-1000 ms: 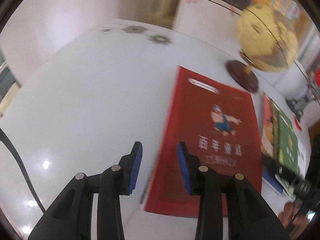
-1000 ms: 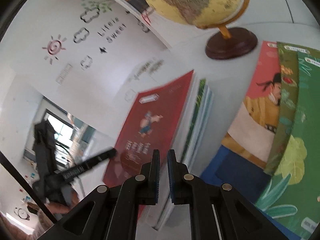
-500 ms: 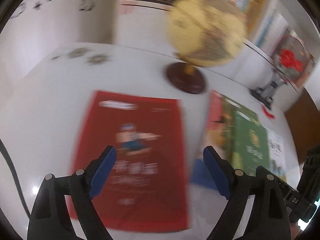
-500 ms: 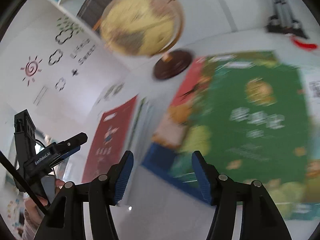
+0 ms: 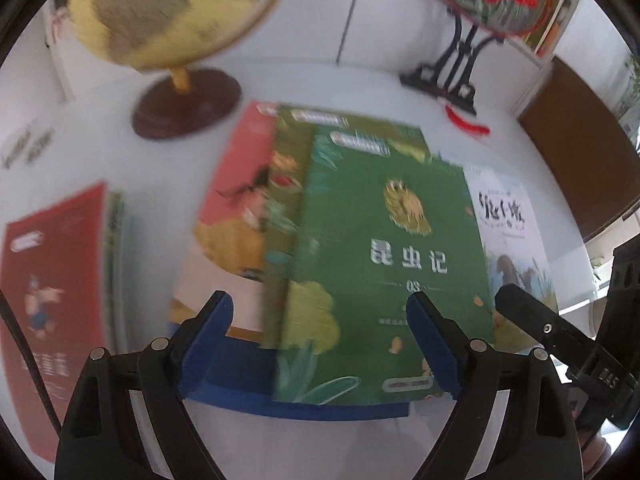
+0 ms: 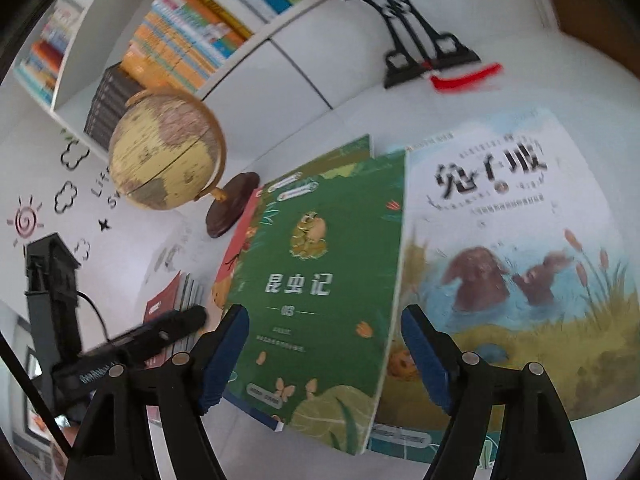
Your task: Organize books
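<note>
Several books lie overlapped on the white table (image 5: 304,80): a green book (image 5: 384,260) on top, a pink and orange one (image 5: 240,200) under its left side, a blue one (image 5: 240,388) at the near edge, and a white book with brown animals (image 6: 512,240) to the right. A red book (image 5: 48,280) tops a separate stack at the left. My left gripper (image 5: 316,320) hangs open above the green book's (image 6: 320,280) near part, holding nothing. The jaws of my right gripper (image 6: 324,332) are opening above the same book, with nothing between the pads.
A yellow globe (image 5: 168,12) on a dark round base (image 5: 188,104) stands behind the books. At the back right stands a black stand (image 5: 452,76) with a red-flowered fan. A bookshelf (image 6: 180,40) with many books fills the wall behind.
Both grippers swung to the right, from the red book to the overlapped books. The left jaws went from narrow to wide. The right jaws went from shut to wide apart.
</note>
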Tool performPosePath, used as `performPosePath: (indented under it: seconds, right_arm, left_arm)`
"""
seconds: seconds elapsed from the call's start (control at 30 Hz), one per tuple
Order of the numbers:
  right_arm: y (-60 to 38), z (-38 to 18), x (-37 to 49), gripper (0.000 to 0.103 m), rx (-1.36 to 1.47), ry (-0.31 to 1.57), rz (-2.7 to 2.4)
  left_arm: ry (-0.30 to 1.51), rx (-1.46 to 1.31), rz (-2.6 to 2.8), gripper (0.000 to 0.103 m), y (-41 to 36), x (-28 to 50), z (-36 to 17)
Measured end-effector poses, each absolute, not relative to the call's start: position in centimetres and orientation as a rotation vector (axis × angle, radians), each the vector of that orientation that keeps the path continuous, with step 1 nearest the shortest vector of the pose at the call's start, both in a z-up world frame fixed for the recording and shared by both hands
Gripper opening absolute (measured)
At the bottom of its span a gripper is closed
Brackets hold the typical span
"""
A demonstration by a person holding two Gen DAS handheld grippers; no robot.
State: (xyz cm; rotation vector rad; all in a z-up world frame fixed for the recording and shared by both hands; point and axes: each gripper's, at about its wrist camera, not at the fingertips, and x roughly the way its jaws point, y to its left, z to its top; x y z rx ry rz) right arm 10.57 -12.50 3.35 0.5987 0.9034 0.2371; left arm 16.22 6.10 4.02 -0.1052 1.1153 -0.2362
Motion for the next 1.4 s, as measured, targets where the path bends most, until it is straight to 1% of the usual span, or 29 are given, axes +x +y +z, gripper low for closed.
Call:
performPosePath:
  seconds: [0.13, 0.4, 0.73, 0.83, 0.97, 1.17, 1.23, 1.27, 1.3, 1.33, 1.4]
  right_arm:
    - [-13.7, 2.3, 10.7, 0.078, 0.676, 0.900, 0.249]
    - [-13.9, 2.1, 11.2, 0.089, 0.721, 0.903, 0.321]
    - [-15.5, 2.0, 9.4, 0.089, 0.753, 0.995, 0.408]
    - [-15.9, 1.8, 8.4, 0.086, 0.770, 1.022, 0.455]
    - [-16.2, 1.7, 8.0, 0.086, 0.762, 0.999, 0.465]
    - [-15.1, 2.0, 8.8, 0.088, 0.695, 0.992, 0.471]
    - [-15.3, 1.9, 8.8, 0.088, 0.711, 0.993, 0.471]
    - [-15.7, 1.6, 8.7, 0.088, 0.757, 0.995, 0.466]
    - [-16.1, 1.4, 8.7, 0.089, 0.802, 0.996, 0.463]
    - [-16.5, 1.1, 8.6, 0.089, 0.850, 0.996, 0.471]
    - [-16.3, 1.2, 8.5, 0.089, 0.825, 1.017, 0.500]
  left_arm:
    - [1.162, -0.134, -0.267, 0.088, 4.7, 16.0, 2.8]
    - [1.177, -0.175, -0.262, 0.091, 3.2, 13.9, 2.9]
    - [1.218, -0.153, -0.274, 0.091, 2.0, 8.8, 2.8]
    - [1.195, -0.234, -0.253, 0.091, 3.2, 9.1, 2.9]
    - [1.200, -0.323, -0.257, 0.091, 3.9, 10.8, 2.2]
    - [1.191, -0.385, -0.258, 0.090, 3.4, 10.5, 1.8]
    - [1.205, -0.446, -0.265, 0.090, 3.9, 10.0, 1.7]
    - [1.215, -0.469, -0.269, 0.089, 4.2, 9.8, 1.6]
    - [1.233, -0.489, -0.267, 0.086, 4.4, 9.5, 1.3]
    - [1.239, -0.502, -0.270, 0.085, 4.6, 9.2, 1.1]
    - [1.233, -0.485, -0.273, 0.084, 4.7, 8.5, 1.1]
